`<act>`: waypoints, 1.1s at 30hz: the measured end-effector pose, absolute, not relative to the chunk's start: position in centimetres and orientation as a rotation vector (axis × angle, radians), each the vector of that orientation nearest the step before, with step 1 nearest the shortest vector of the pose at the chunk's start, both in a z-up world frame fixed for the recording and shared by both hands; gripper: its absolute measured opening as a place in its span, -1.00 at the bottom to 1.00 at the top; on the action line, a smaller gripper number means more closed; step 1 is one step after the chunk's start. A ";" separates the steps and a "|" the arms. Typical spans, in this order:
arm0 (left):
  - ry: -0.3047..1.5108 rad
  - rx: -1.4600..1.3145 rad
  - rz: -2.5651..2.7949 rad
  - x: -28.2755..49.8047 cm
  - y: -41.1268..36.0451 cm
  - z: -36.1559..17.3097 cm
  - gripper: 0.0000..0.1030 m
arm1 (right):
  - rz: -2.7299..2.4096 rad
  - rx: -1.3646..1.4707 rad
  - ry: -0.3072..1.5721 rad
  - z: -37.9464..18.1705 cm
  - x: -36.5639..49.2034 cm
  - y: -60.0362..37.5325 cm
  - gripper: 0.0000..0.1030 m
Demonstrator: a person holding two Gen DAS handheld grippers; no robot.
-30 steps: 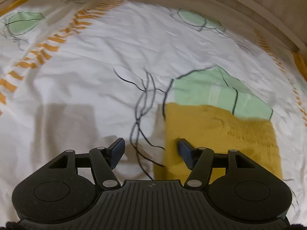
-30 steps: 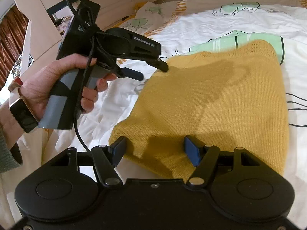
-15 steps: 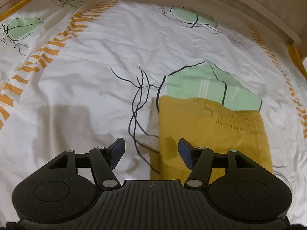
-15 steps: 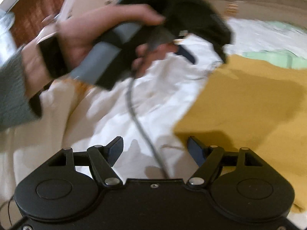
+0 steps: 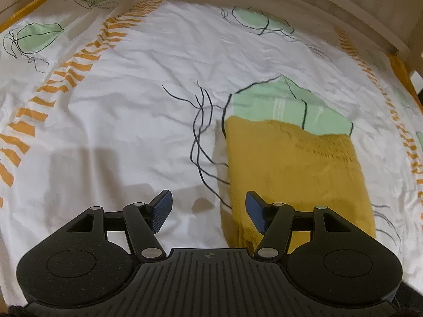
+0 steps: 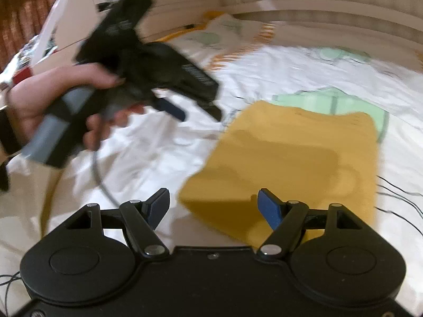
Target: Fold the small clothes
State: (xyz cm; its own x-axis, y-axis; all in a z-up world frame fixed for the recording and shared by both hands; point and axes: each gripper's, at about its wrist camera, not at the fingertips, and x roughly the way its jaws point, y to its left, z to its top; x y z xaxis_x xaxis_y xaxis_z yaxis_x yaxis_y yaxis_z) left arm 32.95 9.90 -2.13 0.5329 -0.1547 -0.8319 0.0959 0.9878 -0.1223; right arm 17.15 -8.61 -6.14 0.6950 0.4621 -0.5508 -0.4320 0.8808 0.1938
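Now that both grippers have lifted away, left gripper (image 5: 208,212) and right gripper (image 6: 213,208) jaws spread and empty, the folded mustard-yellow knit garment (image 5: 293,174) lies flat on the bed beyond them, apparently finished

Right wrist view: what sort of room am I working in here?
Most likely a bedroom. The yellow knit garment lies folded on a bed made up with a white printed duvet cover, a matching pillow sits at the far end, and a pale wooden bed frame runs along the edge.
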 end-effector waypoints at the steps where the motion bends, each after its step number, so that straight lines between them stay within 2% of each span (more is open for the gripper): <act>1: 1.000 -0.060 -0.153 32.7 9.9 -2.1 0.16 | 0.475 0.057 0.635 -6.1 17.3 -8.8 0.48; 6: 1.004 -0.052 -0.160 31.9 9.9 -2.1 0.16 | 0.365 0.100 0.653 -5.9 17.6 -10.5 0.55; 8: 1.004 -0.062 -0.164 31.6 10.0 -2.0 0.16 | 0.326 0.123 0.652 -5.8 17.7 -11.4 0.71; 14: 1.004 -0.098 -0.179 30.5 10.4 -1.9 0.16 | 0.249 0.183 0.663 -5.7 19.3 -13.4 0.97; 23: 1.047 -0.203 -0.224 28.6 10.7 -3.1 0.16 | 0.205 0.321 0.707 -5.5 23.2 -17.0 0.99; 33: 1.116 -0.250 -0.209 27.7 10.7 -5.4 0.16 | 0.226 0.514 0.771 -7.8 27.2 -20.8 0.99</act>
State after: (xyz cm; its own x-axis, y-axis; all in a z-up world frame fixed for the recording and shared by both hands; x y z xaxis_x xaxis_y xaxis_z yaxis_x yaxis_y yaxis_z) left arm 27.66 10.70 -5.39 0.4250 -0.2893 -0.8577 0.0405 0.9527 -0.3013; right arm 27.16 -20.84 -7.82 0.7011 0.3767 -0.6055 -0.0093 0.8538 0.5204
